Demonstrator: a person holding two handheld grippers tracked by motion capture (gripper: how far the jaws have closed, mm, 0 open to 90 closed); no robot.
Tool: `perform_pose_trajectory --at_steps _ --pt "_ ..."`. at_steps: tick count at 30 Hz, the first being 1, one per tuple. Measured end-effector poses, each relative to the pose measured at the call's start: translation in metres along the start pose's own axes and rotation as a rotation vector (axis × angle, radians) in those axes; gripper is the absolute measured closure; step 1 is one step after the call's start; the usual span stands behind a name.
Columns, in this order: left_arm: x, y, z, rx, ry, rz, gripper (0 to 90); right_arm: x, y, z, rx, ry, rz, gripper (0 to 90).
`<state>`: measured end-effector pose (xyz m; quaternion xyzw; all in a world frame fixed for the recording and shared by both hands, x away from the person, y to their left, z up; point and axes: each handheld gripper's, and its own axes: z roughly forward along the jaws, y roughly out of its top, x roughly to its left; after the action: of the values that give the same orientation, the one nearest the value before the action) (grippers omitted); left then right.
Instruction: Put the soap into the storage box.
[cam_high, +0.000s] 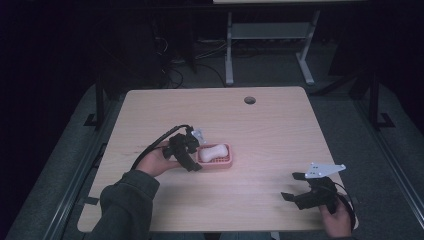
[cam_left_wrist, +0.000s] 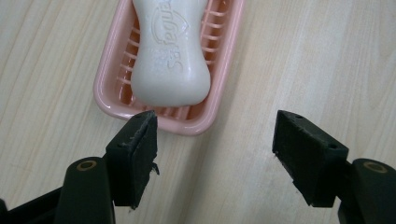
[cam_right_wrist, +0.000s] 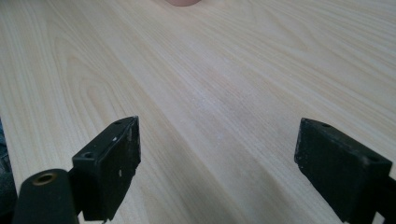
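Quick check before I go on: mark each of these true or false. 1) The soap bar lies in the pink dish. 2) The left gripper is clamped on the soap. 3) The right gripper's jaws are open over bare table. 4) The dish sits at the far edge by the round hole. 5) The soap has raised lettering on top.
1) True: the white soap bar lies in the pink soap dish.
2) False: the left gripper has its jaws open just short of the dish's near end, with nothing between them.
3) True: the right gripper is open above the wooden table.
4) False: the dish sits left of the table's middle, well nearer than the round hole.
5) True: embossed lettering shows on the soap in the left gripper view.
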<state>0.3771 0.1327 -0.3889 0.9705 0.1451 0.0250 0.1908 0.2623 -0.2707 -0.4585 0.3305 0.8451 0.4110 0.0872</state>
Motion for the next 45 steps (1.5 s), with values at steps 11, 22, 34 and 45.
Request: perform_pose_trajectory --at_steps 11,22,34,45 --pt "-0.005 -0.012 0.001 -0.012 -0.013 -0.011 29.8 -0.001 -0.001 -0.003 -0.001 -0.008 0.007 14.2" --pt "-0.014 -0.030 -0.001 -0.028 -0.007 -0.030 28.9 -0.001 -0.001 -0.002 0.001 -0.010 0.000 14.2" --pt "-0.025 -0.053 -0.003 -0.044 0.007 -0.046 28.7 0.000 -0.001 -0.002 0.008 -0.010 0.004 14.1" --pt "-0.048 -0.079 -0.005 -0.071 0.016 -0.063 28.2 0.001 -0.002 -0.002 0.011 -0.009 0.004 14.2"
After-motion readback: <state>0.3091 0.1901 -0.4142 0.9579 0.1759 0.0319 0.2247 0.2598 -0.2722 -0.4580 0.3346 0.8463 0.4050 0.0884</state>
